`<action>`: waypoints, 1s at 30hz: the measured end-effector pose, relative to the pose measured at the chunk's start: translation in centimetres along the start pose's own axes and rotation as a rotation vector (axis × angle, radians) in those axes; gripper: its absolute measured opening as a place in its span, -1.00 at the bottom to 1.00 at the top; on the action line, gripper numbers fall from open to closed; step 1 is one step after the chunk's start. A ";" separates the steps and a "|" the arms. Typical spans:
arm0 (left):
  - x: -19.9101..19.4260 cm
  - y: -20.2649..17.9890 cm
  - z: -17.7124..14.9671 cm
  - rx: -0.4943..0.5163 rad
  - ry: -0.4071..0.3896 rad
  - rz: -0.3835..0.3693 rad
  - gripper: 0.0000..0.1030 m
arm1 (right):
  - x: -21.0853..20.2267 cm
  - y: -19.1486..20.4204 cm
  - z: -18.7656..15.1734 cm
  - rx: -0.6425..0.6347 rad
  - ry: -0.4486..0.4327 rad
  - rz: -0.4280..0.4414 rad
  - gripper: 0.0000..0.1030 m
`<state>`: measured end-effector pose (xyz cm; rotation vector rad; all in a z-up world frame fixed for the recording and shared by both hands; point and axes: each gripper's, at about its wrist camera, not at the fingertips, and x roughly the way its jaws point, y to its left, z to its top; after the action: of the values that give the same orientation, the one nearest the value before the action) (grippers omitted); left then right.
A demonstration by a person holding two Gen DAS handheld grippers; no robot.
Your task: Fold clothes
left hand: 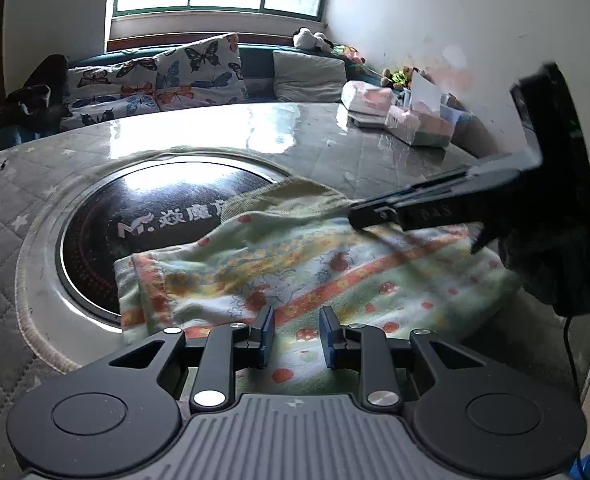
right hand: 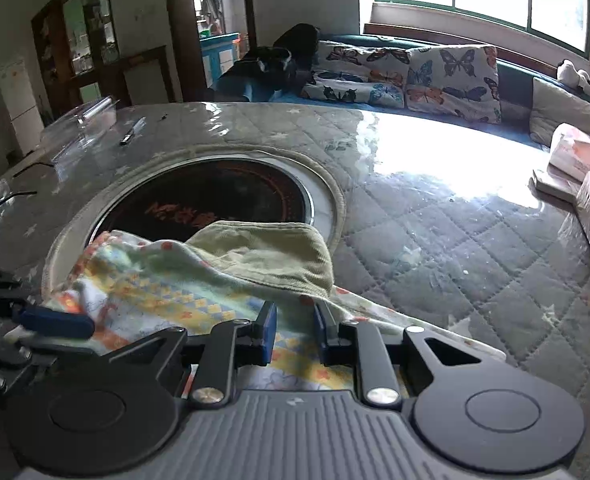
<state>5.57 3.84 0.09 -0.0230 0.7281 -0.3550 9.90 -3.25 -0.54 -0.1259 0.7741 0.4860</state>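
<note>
Printed garment (left hand: 295, 272) lies part-folded on tabletop (right hand: 435, 248); both tools, left tool (left hand: 296, 334) and right tool (right hand: 295, 330), jaws apart, gripping nothing, folds remain

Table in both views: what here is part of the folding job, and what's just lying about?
Job:
patterned garment, olive waistband
left gripper, right gripper, both open over it

Lying about:
tissue packs
pen
clear plastic lid
built-in hotplate
butterfly cushions
</note>
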 end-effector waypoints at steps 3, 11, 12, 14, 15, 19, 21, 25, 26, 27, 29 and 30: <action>-0.2 -0.2 -0.1 0.002 -0.006 -0.002 -0.48 | -1.5 1.1 -0.1 -0.050 0.008 0.059 -0.56; -1.1 -0.5 -1.0 0.009 -0.014 0.004 -0.48 | -3.7 5.6 -1.9 -0.238 0.042 0.141 -0.48; -1.2 -0.5 -1.0 0.011 -0.016 0.006 -0.47 | -3.9 5.7 -2.2 -0.240 0.045 0.138 -0.48; -1.4 -0.4 -1.3 0.012 -0.019 0.010 -0.47 | -4.2 5.9 -2.8 -0.246 0.051 0.132 -0.48; -1.4 -0.3 -1.5 0.011 -0.019 0.014 -0.47 | -4.3 6.0 -3.1 -0.249 0.054 0.129 -0.47; -1.6 0.0 -2.3 0.002 -0.025 0.030 -0.46 | -5.0 6.3 -4.2 -0.261 0.066 0.117 -0.47; -2.0 0.1 -2.5 -0.002 -0.032 0.037 -0.46 | -5.4 6.0 -4.7 -0.248 0.063 0.100 -0.46; -2.6 0.7 -3.0 -0.023 -0.042 0.048 -0.43 | -6.1 4.6 -6.2 -0.189 0.048 0.064 -0.46; -2.7 0.9 -3.2 -0.033 -0.044 0.051 -0.43 | -6.3 4.2 -6.5 -0.168 0.041 0.061 -0.46; -2.7 1.0 -3.3 -0.042 -0.047 0.054 -0.43 | -6.5 3.8 -6.8 -0.149 0.034 0.054 -0.46; -3.0 1.2 -3.5 -0.059 -0.051 0.056 -0.43 | -7.1 3.0 -7.3 -0.111 0.018 0.041 -0.46; -3.1 1.3 -3.6 -0.063 -0.053 0.059 -0.43 | -7.3 2.7 -7.5 -0.097 0.011 0.035 -0.46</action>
<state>1.49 6.41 -0.83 -0.0697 0.6862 -0.2747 -0.68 -5.71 -0.63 -0.2053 0.7644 0.5565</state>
